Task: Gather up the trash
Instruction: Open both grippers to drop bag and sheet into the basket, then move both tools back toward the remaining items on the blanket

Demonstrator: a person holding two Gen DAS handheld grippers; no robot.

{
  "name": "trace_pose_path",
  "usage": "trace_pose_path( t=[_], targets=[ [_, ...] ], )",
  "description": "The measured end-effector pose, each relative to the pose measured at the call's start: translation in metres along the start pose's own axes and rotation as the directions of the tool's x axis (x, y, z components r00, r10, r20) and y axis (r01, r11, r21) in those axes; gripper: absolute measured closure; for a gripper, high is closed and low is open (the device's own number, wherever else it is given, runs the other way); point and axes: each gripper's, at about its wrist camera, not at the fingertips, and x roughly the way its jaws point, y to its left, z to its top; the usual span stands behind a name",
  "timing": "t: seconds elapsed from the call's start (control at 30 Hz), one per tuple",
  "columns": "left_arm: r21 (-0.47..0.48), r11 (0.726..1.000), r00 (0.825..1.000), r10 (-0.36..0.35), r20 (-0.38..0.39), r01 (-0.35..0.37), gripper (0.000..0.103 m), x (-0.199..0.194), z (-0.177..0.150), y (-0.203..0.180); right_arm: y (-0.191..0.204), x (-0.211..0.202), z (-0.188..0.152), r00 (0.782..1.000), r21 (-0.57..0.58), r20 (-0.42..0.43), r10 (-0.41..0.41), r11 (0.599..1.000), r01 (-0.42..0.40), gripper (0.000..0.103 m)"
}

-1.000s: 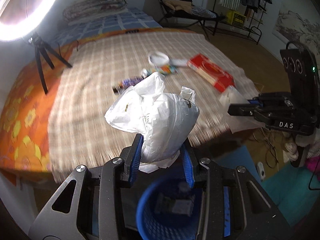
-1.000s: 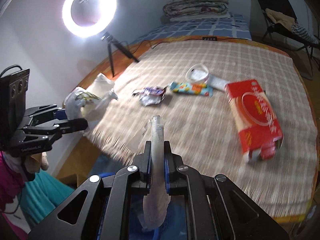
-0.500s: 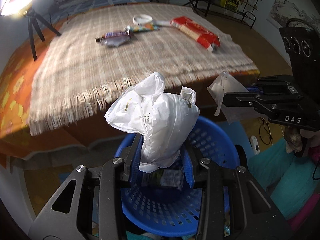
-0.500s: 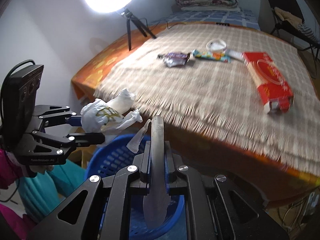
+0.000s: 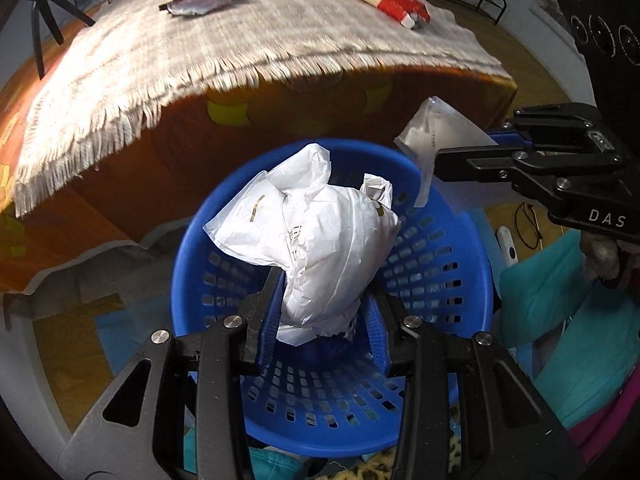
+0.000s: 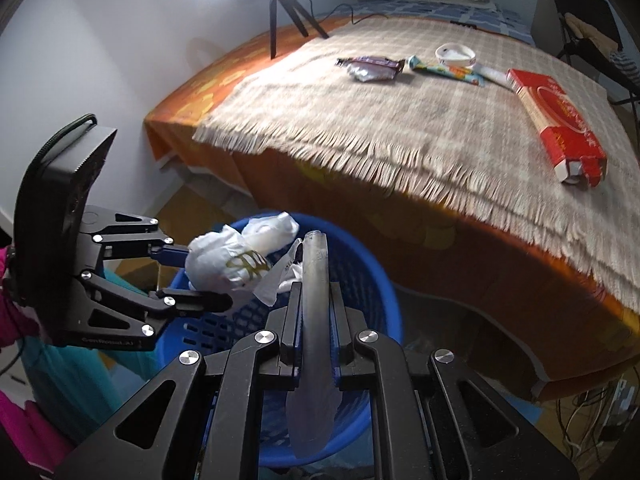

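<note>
My left gripper (image 5: 322, 320) is shut on a crumpled white plastic bag (image 5: 320, 236) and holds it over the blue perforated basket (image 5: 440, 264). It also shows in the right wrist view (image 6: 196, 272), with the bag (image 6: 228, 264) above the basket rim (image 6: 376, 280). My right gripper (image 6: 314, 300) is shut on a thin clear plastic wrapper (image 6: 314, 320), also over the basket. In the left wrist view the right gripper (image 5: 452, 160) holds the wrapper (image 5: 436, 136) above the basket's far rim.
On the bed's checked blanket (image 6: 360, 120) lie a red box (image 6: 556, 120), a purple snack wrapper (image 6: 372, 68), a colourful tube (image 6: 448, 70) and a white ring (image 6: 456, 54). A ring light tripod (image 6: 280, 16) stands on the bed. Teal cloth (image 5: 560, 320) lies beside the basket.
Both grippers have swung down from over the bed to above the blue basket, still holding the white bag and the clear wrapper.
</note>
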Motion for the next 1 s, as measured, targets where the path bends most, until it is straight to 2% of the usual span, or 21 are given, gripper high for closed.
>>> trace_pose_path(
  t=[0.33, 0.43, 0.5, 0.53, 0.67, 0.8, 0.87, 1.0],
  targets=[
    [-0.004, 1.000, 0.999, -0.031, -0.034, 0.031, 0.061, 0.009, -0.005, -0.001, 0.004, 0.011, -0.006, 0.999, -0.015, -0.043, 0.004, 1.000, -0.005, 0.091],
    [-0.007, 0.999, 0.998, -0.039, -0.043, 0.039, 0.061, 0.010, -0.003, -0.001, 0.005, 0.015, -0.007, 0.998, -0.017, -0.058, 0.002, 1.000, -0.003, 0.081],
    [-0.008, 0.999, 0.998, -0.037, -0.048, 0.037, 0.061, 0.011, -0.004, 0.000, 0.006, 0.015, -0.007, 0.998, -0.019, -0.059, -0.002, 1.000, 0.001, 0.063],
    [-0.009, 0.999, 0.998, -0.036, -0.050, 0.036, 0.061, 0.012, -0.003, 0.001, 0.006, 0.015, -0.007, 0.998, -0.021, -0.057, -0.002, 1.000, 0.000, 0.060],
    [-0.015, 0.999, 0.998, -0.035, -0.055, 0.034, 0.061, 0.014, -0.003, 0.004, 0.006, 0.015, -0.006, 0.998, -0.024, -0.064, -0.011, 1.000, 0.009, 0.060],
    [-0.026, 0.999, 0.998, -0.032, -0.053, 0.031, 0.059, 0.013, -0.004, 0.005, 0.002, 0.020, -0.005, 0.996, -0.013, -0.084, -0.036, 0.999, 0.035, 0.053],
    [-0.036, 0.999, 0.998, -0.030, -0.047, 0.028, 0.047, 0.011, -0.003, 0.006, 0.001, 0.019, -0.005, 0.996, -0.007, -0.083, -0.042, 0.999, 0.041, 0.052],
    [-0.050, 0.998, 0.999, -0.025, -0.032, 0.023, 0.046, 0.007, 0.000, 0.009, -0.002, 0.016, -0.004, 0.995, 0.006, -0.075, -0.059, 0.998, 0.060, 0.049]
  ],
)
